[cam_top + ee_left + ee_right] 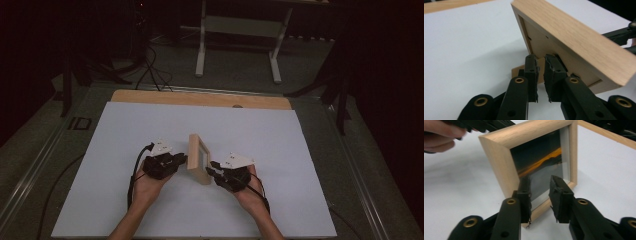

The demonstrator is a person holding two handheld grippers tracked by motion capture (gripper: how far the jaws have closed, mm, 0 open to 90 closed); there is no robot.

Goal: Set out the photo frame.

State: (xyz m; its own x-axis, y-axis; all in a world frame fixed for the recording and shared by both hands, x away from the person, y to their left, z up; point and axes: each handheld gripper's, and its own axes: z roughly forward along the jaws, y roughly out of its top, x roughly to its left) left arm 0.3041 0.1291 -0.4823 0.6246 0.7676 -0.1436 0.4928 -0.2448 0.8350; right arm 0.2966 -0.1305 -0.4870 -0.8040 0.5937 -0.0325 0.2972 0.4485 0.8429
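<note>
Picture frame (198,158) stood upright near the middle of the white table (280,145), leaning back on its rear stand, between the two grippers. Left gripper (541,75) sat at its back, jaws slightly parted with nothing clamped; right gripper (540,197) faced the glass, jaws apart and empty. It looked like the release after standing the frame; next, both should draw away without knocking it over

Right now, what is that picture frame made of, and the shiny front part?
The picture frame looks like pale, unpainted wood: grain lines run along its edges. Its front pane seems to be glass or clear plastic, since it is smooth and mirrors an orange streak. The back panel looks like plain brown board, maybe fibreboard.
</note>
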